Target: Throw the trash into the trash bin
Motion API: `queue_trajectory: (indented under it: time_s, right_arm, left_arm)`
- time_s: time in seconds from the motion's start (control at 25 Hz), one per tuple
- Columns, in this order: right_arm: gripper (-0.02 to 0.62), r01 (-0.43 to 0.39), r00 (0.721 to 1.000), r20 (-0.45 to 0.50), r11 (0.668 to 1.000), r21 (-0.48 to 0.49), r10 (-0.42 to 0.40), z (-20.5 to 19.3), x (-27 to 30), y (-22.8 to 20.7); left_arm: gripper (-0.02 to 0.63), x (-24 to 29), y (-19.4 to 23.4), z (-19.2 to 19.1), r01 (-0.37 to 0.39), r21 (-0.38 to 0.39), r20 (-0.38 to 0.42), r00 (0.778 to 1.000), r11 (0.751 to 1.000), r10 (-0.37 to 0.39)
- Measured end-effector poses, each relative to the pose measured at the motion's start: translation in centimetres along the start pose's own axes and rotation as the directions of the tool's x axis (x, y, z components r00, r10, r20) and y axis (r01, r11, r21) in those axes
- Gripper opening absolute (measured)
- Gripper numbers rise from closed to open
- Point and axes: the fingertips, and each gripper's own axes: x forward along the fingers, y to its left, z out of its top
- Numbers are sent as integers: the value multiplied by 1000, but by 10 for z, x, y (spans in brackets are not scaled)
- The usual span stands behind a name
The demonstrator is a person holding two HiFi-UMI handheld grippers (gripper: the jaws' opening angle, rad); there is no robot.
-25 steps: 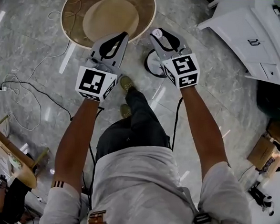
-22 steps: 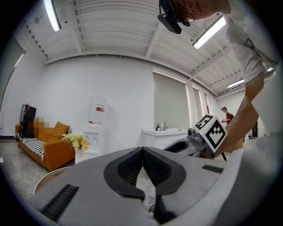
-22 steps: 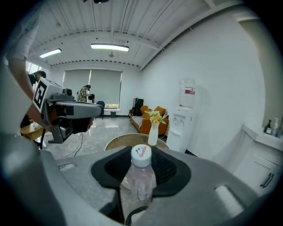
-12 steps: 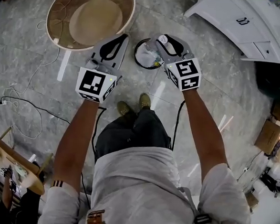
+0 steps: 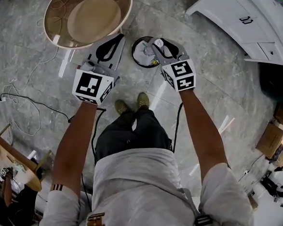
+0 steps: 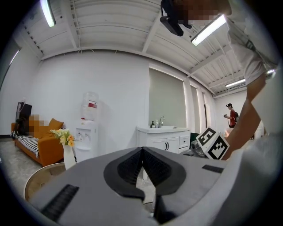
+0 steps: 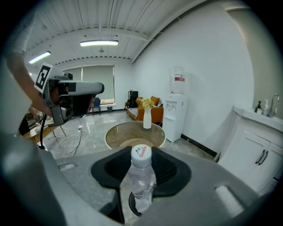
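A clear plastic bottle (image 7: 141, 176) with a white cap (image 5: 158, 42) stands upright between the jaws of my right gripper (image 5: 159, 44), which is shut on it. In the right gripper view the right gripper (image 7: 141, 155) holds the bottle just above a round black trash bin (image 7: 131, 205) with a white liner. The head view has the trash bin (image 5: 142, 52) on the floor, partly under that gripper. My left gripper (image 5: 118, 37) hangs to the left of the bin with its jaws shut and nothing in them; in its own view the left gripper (image 6: 142, 150) points level across the room.
A round glass table (image 5: 88, 15) stands just left of the bin, with a white vase of flowers (image 7: 147, 117) on it. A white cabinet (image 5: 244, 23) is at the right. Cables (image 5: 21, 101) lie on the marble floor. My feet (image 5: 130, 102) are near the bin.
Both grippers have moved forward toward the bin. The right one has sunk with the bottle and now hangs over the bin's rim. The feet have stepped closer.
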Motion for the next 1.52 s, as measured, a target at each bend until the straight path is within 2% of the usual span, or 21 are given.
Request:
queue_trajectory:
  time_s: [0.16, 0.24, 0.52, 0.6, 0.72, 0.88, 1.12, 1.36, 1.52]
  right_arm:
    - [152, -38, 999, -21, 999, 18, 38, -15, 12, -1]
    - [184, -48, 998, -27, 999, 19, 49, -20, 15, -3]
    - [172, -65, 998, -1, 998, -1, 65, -15, 9, -5]
    - [151, -71, 997, 18, 997, -8, 71, -8, 6, -5]
    - [70, -79, 995, 54, 997, -17, 80, 6, 0, -3]
    - [3, -109, 987, 119, 994, -20, 111, 30, -8, 6]
    - [2, -159, 962, 220, 987, -35, 163, 78, -26, 26]
    - [2, -215, 912, 350, 976, -36, 214, 147, -51, 49]
    - [2, -241, 878, 409, 968, -70, 249, 186, -72, 66]
  left_arm:
    - [0, 2, -2, -9, -11, 1, -21, 1000, 1000, 11]
    - [0, 4, -4, -13, -12, 4, -31, 999, 1000, 12]
    - [0, 9, -6, -13, -18, 2, -32, 999, 1000, 18]
    - [0, 11, -8, -10, -19, 0, -28, 999, 1000, 19]
    - [0, 11, -11, -9, -22, -4, -23, 1000, 1000, 22]
    - [0, 7, -16, -3, -26, -10, -13, 1000, 1000, 26]
    - [0, 2, -20, 14, -42, -21, 11, 999, 999, 43]
    - [0, -12, -15, 52, -66, -12, 68, 995, 998, 66]
    - [0, -24, -14, 86, -77, 7, 112, 991, 997, 76]
